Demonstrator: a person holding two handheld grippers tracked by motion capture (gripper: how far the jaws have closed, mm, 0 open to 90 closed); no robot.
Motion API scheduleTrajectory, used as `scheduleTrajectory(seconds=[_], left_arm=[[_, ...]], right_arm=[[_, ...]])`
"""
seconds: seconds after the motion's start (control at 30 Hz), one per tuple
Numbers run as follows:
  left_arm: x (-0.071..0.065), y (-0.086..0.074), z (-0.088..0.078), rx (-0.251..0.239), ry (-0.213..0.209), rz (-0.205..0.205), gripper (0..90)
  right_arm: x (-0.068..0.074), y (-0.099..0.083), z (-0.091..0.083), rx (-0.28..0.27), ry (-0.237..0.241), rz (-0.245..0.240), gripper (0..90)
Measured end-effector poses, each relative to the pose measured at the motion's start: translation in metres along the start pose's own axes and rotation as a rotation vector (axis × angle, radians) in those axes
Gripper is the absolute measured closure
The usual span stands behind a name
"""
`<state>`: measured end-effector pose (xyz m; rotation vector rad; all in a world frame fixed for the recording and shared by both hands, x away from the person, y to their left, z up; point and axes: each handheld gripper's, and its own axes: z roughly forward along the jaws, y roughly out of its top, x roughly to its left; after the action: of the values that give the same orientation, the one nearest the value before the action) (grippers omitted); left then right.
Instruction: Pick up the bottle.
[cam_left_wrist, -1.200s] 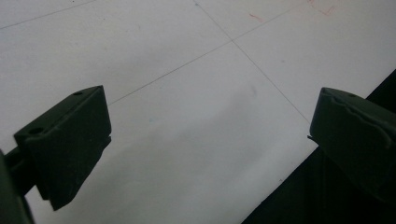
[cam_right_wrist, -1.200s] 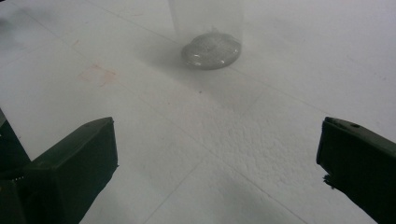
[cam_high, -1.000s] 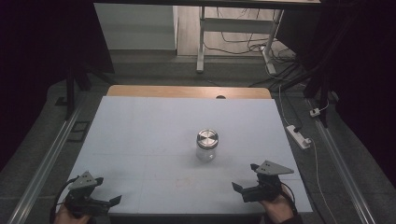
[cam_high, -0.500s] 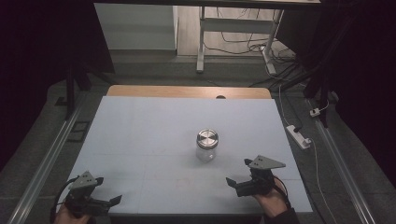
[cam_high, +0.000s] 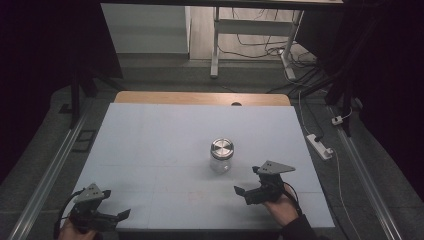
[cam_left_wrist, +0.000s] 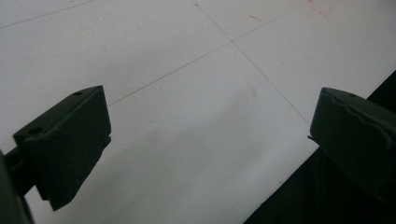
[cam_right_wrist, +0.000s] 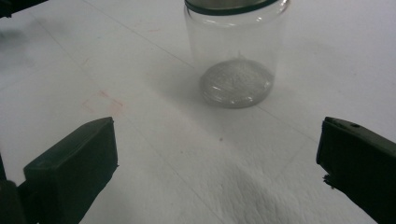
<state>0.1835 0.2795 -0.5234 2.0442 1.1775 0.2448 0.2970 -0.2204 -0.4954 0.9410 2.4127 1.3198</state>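
The right gripper has its jaws spread wide with nothing between them, hovering just over the white table. From its own camera the two black jaws frame a glass jar that stands upright a little way ahead, apart from both jaws, with a metal lid on top and a greyish residue over its bottom. From above, the jar sits near the middle of the table, a bit toward the person's side, and the right gripper lies near it, on the person's side and slightly to the right, its jaws pointing to the left. The person's hand grips it from behind, a dark sleeve showing at the bottom edge.

The left gripper is well apart from the jar, down at the near left corner of the table. Its jaws are also parted and bare; its own camera shows them over plain white surface crossed by thin lines, with the table's edge just beneath the right-hand jaw.
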Motion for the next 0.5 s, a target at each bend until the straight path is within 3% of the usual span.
scheduleTrajectory(seconds=[0.23,0.5], left_arm=[[0.000,0.000,0.000,0.002,-0.001,0.000,0.0],[0.000,0.000,0.001,0.003,-0.004,-0.001,0.0]], right_arm=[[-0.002,0.008,0.012,-0.001,0.026,-0.011,0.0],[-0.008,0.018,0.023,0.017,0.013,0.001,0.0]])
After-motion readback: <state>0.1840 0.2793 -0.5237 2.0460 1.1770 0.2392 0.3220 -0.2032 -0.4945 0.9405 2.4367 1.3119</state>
